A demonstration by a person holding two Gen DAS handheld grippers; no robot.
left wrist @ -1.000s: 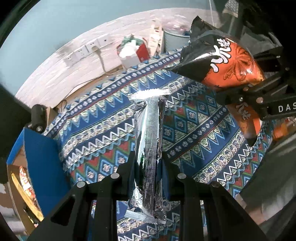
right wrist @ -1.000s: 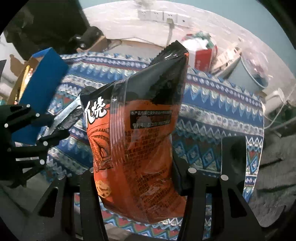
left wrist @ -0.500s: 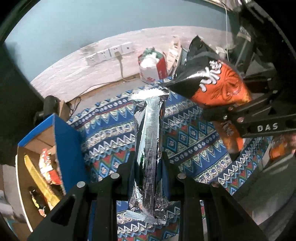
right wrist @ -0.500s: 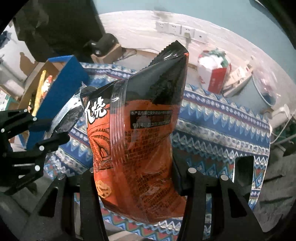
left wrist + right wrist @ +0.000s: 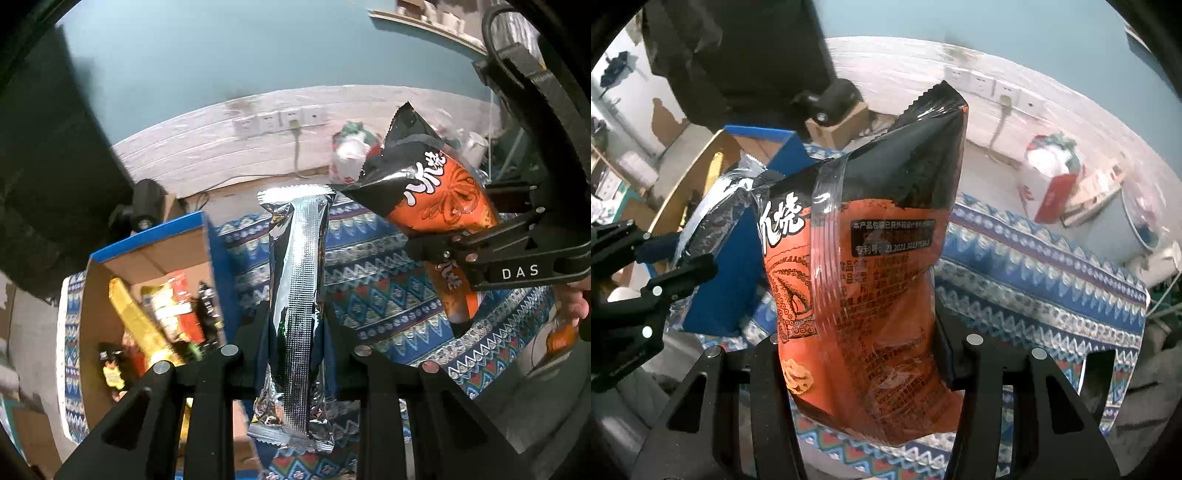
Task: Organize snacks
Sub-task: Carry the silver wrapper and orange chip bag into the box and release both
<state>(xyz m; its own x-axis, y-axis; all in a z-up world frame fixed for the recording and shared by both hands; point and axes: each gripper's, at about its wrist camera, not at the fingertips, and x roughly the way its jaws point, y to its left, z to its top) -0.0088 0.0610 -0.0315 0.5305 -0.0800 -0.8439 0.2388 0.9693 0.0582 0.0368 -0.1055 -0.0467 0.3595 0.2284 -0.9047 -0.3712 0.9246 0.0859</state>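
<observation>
Two snack packets ride in the air above a patterned blue cloth (image 5: 388,280) at one moment of a tidy-up. The left gripper (image 5: 295,347) has its jaws clamped on a long silver foil packet (image 5: 295,295), gripped low on its length so most of it stands up and away. The right gripper (image 5: 860,347) has its jaws pressed on the lower half of an orange-and-black puffed bag (image 5: 864,280), which also shows at the right of the left-hand view. To the left, near the silver packet, stands an open cardboard box (image 5: 96,295) with blue flaps, already holding a yellow packet and several others; it is probably where both packets are headed.

Both packets look light, soft and slick. The foil one seems likely to bend or slide if held only by its crimped end, so the mid-body hold suits it. The air-filled bag yields under pressure and its contents could crush; a gentle squeeze across the belly, or a pinch on the top seal, looks safest.
</observation>
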